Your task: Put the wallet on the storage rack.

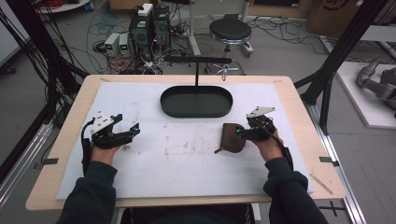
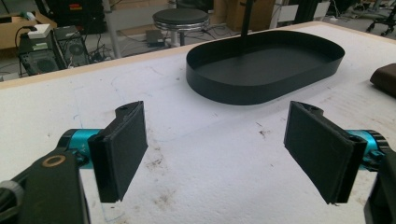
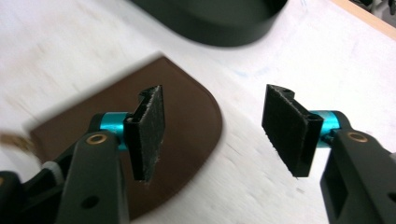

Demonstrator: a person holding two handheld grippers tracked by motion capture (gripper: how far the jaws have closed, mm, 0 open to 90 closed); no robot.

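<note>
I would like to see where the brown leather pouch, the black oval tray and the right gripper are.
brown leather pouch [image 3: 187, 102]: right gripper view, on its flat brown face.
black oval tray [image 1: 196, 113]: high view, on its near wall.
right gripper [image 3: 212, 128]: right gripper view, midway between its open fingertips.

A light wooden table [image 1: 299, 100] carries a stained white mat [image 1: 187, 163] over most of its top. On the mat, a black oval tray [image 1: 196, 101] with an upright T-handle sits at the far middle; a brown leather pouch [image 1: 232, 137] lies near the tray's right end, toward the person.
</note>
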